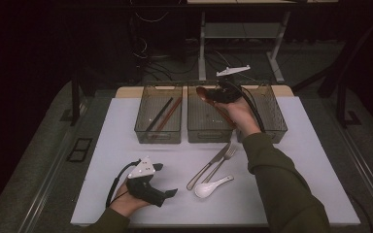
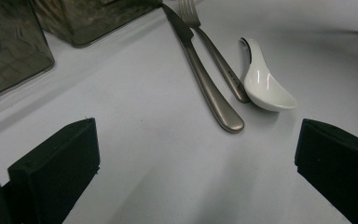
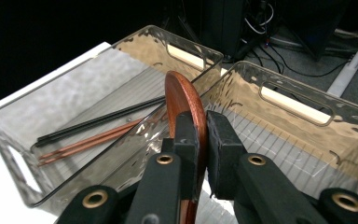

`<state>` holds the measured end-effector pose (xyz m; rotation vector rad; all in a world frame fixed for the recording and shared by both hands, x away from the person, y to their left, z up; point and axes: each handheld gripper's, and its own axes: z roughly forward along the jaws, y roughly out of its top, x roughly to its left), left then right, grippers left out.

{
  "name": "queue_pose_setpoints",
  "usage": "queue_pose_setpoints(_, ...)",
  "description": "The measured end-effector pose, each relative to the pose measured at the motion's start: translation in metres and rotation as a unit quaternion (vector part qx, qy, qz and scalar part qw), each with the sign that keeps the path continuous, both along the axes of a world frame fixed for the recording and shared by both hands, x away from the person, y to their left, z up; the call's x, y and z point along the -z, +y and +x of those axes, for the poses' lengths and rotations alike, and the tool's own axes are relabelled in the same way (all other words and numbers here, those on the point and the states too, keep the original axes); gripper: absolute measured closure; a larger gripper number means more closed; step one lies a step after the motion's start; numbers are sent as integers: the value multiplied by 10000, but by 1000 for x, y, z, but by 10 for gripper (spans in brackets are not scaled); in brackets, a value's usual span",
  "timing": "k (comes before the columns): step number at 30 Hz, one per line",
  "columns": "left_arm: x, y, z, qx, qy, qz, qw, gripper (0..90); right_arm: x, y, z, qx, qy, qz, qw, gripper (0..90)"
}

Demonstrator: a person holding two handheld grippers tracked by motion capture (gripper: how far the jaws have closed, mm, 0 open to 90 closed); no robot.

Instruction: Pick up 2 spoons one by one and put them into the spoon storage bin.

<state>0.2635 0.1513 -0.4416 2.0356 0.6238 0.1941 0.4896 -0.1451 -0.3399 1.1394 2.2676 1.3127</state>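
Tongs [image 3: 200,135] in the right hand pinched a wooden spoon [image 3: 184,100] above the middle bin [image 3: 289,100], apparently to sort it; left tongs [image 1: 167,180] rested spread on the tabletop [image 1: 296,194].

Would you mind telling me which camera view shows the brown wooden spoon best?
The right gripper view: the brown wooden spoon stands edge-on, close up, pinched between the right claw over the clear plastic bins. The high view shows it small and dim above the middle bin.
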Motion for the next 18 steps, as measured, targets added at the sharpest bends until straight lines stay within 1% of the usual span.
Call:
queue_pose_setpoints(3,0,0,0,-2,16,-33,10000,0,6,4,7,27,68,-42,10000,827)
queue_pose_setpoints(5,1,0,1,27,9,-11,10000,0,11,5,12,51,136,-39,9999,827)
queue_pose_setpoints(8,1,-1,0,38,28,-14,10000,0,18,7,15,52,179,-103,9998,827)
queue_pose_setpoints(10,1,-2,0,47,29,-23,10000,0,23,8,16,58,247,-143,9996,827)
queue_pose_setpoints(13,1,-2,0,79,15,4,10000,0,31,11,17,44,349,-297,9989,827)
queue_pose_setpoints(15,1,-2,0,84,17,9,10000,0,34,13,16,-4,361,-431,9984,819)
queue_pose_setpoints(16,1,-3,0,83,16,5,10000,0,35,14,16,-1,370,-459,9983,777)
queue_pose_setpoints(17,1,-3,0,84,11,4,10000,0,35,14,15,-10,351,-459,9983,714)
queue_pose_setpoints(18,1,-2,-1,96,5,14,10000,0,36,14,14,8,348,-445,9984,683)
